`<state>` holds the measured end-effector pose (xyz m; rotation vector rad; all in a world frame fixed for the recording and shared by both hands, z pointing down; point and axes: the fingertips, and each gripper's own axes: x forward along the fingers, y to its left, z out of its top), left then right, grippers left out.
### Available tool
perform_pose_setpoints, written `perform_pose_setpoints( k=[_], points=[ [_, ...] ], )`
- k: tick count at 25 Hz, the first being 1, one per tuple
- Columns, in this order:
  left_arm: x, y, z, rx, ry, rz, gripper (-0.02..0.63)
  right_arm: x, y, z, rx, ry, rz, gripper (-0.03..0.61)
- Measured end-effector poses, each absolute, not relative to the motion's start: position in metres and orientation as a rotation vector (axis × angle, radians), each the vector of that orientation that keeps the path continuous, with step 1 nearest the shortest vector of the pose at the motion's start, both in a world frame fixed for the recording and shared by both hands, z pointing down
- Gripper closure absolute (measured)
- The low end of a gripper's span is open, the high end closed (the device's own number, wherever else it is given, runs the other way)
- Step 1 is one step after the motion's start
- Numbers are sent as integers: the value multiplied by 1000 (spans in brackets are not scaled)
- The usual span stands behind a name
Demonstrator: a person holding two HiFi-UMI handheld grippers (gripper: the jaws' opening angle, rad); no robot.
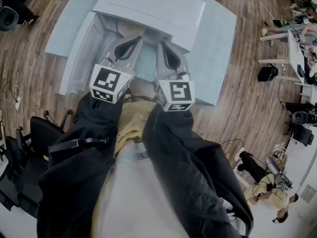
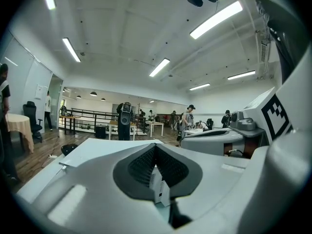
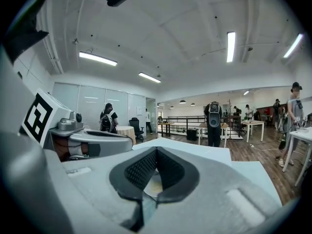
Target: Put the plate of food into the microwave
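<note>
Both tools, left tool and right tool, have their jaws squeezed fully together, side by side above the counter. The plate of food sits just past their tips, right at the microwave.

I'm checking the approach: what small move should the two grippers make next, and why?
Probably lower both. The left gripper and right gripper are shut and empty. They sit side by side, about level, and look out over the microwave top. A pale round thing, perhaps the plate, shows below the right jaws, so they seem too high to reach it.
</note>
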<state>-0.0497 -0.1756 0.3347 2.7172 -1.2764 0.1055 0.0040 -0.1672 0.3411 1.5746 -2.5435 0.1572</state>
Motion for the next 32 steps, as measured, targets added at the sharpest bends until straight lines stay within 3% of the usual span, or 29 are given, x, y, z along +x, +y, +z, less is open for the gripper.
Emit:
perform_pose_setpoints(
  k=[32],
  points=[
    [-92,-148,362,2676,-1225,147,615,-38,-140,360,1576,-2502,181,586]
  ],
)
